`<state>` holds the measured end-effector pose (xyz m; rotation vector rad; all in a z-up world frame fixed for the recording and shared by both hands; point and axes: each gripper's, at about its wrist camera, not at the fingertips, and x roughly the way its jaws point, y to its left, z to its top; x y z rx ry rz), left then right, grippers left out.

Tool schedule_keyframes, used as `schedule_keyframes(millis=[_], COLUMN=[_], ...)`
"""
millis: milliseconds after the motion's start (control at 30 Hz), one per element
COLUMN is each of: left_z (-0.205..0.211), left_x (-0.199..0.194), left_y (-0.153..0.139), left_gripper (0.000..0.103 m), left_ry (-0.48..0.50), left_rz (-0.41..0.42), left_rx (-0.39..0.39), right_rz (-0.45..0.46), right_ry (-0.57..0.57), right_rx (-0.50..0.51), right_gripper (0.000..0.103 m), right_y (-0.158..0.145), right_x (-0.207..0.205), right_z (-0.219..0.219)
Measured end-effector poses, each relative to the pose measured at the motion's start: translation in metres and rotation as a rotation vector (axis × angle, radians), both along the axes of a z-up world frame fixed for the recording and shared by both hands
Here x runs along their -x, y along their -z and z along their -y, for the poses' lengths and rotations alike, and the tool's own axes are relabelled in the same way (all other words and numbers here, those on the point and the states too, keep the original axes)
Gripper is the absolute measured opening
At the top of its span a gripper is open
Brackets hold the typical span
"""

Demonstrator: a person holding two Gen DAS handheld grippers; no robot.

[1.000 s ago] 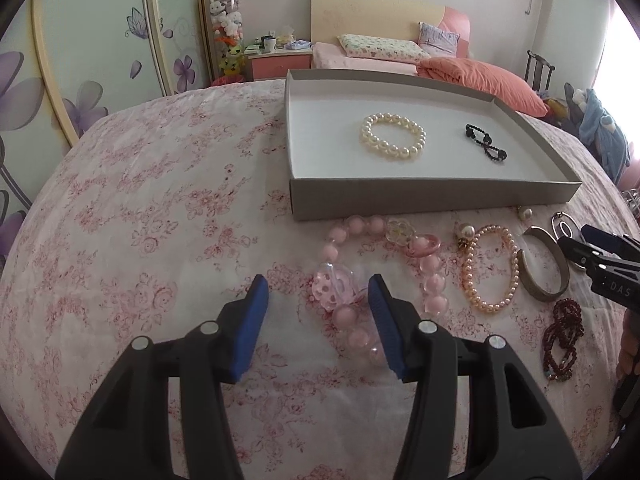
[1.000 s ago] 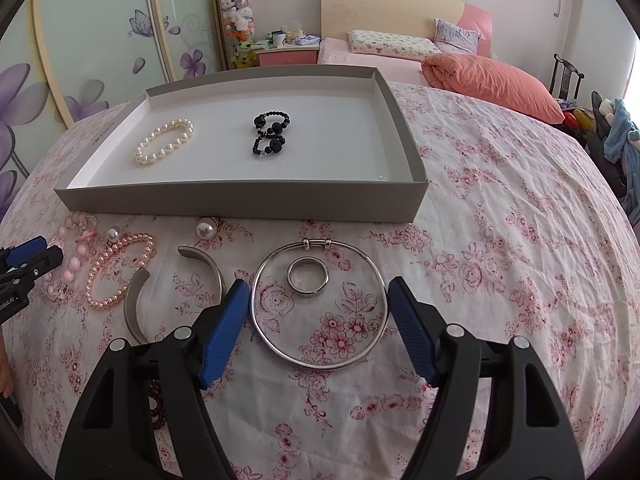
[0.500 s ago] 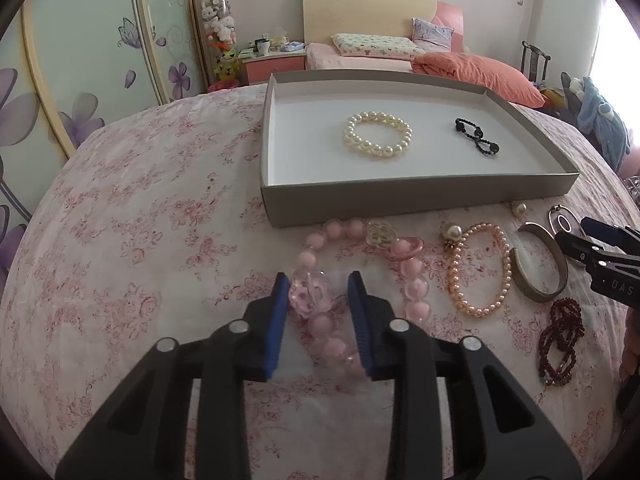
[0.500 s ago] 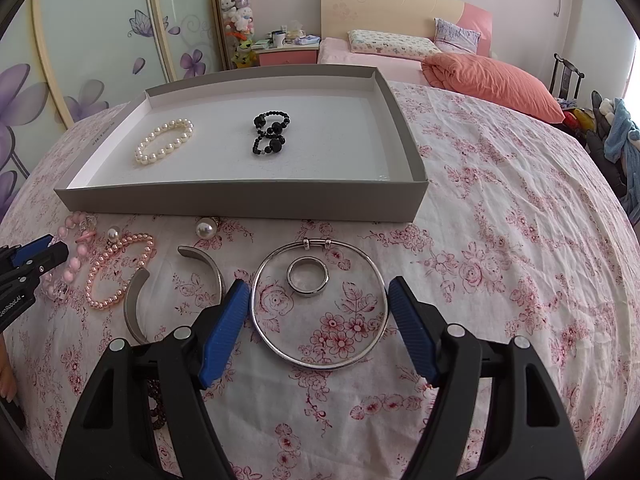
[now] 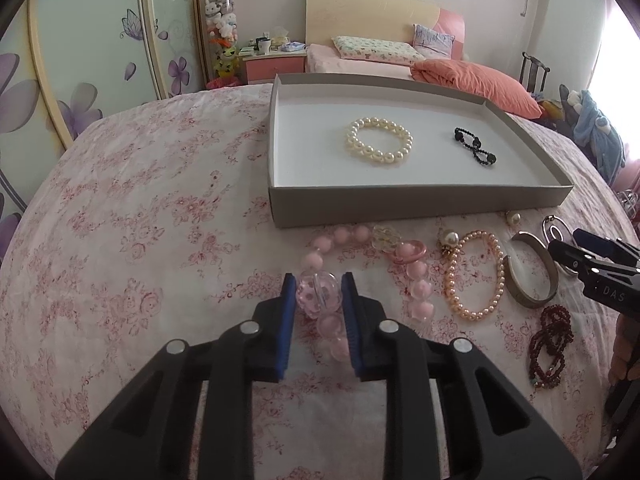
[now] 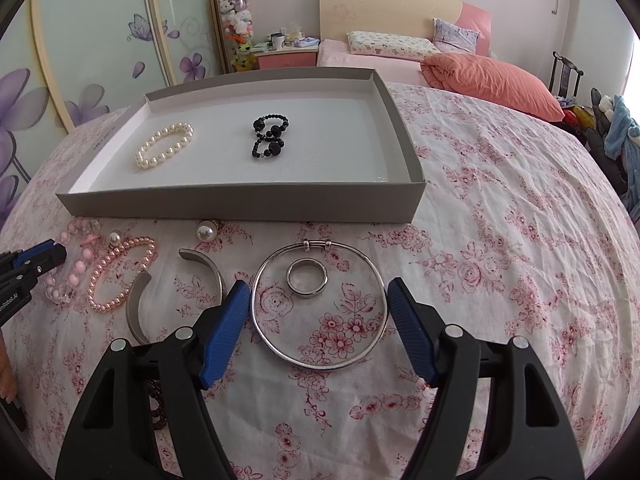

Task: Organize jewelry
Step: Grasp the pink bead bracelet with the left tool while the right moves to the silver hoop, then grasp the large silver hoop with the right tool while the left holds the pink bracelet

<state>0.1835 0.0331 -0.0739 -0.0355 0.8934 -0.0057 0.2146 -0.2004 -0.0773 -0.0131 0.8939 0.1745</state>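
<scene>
The pink bead necklace [image 5: 362,268] lies on the flowery bedspread [image 5: 140,240], just in front of the grey tray [image 5: 420,200]. Its biggest bead, clear with pink dots, sits between the blue pads of the left gripper [image 5: 319,292]. The pads have just been closing in and now squeeze that bead on both sides. The beads are round and smooth, some pink, some see-through, and a few lower ones are hidden behind the gripper. At 3 o'clock from the necklace lies a peach pearl bracelet [image 5: 474,276], then an open metal cuff [image 5: 534,270], and at 4 o'clock a dark red bead string [image 5: 548,344]. At 12 o'clock, inside the tray, rest a white pearl bracelet [image 5: 379,141] and a small black bead bracelet [image 5: 475,147]. The right gripper [image 6: 316,300] stands wide open and holds nothing. Between its blue ribbed pads lies a big thin silver hoop [image 6: 318,304] with a small silver ring [image 6: 307,278] inside it, and the pads do not touch the hoop. A loose round pearl [image 6: 206,232] sits at 11 o'clock from the hoop. In the left view the right gripper's side shows the letters "DAS", cut off by the edge. In the right view the left gripper carries white writing that is partly cut off and hard to read.
</scene>
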Motion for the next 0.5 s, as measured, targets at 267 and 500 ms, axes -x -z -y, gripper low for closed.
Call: schedule_keyframes(millis=[267, 500], left_z=[-0.008, -0.008], left_x=[0.009, 0.014], left_y=[-0.012, -0.022], left_gripper=[0.023, 0.023], left_ry=[0.001, 0.017], left_rz=[0.053, 0.094], left_rx=[0.048, 0.081], right_rz=[0.065, 0.085], right_ry=[0.000, -0.007], right_rx=[-0.013, -0.022], right_gripper=[0.071, 0.071], right_y=[-0.010, -0.014], right_x=[0.005, 0.006], right_z=[0.000, 0.001])
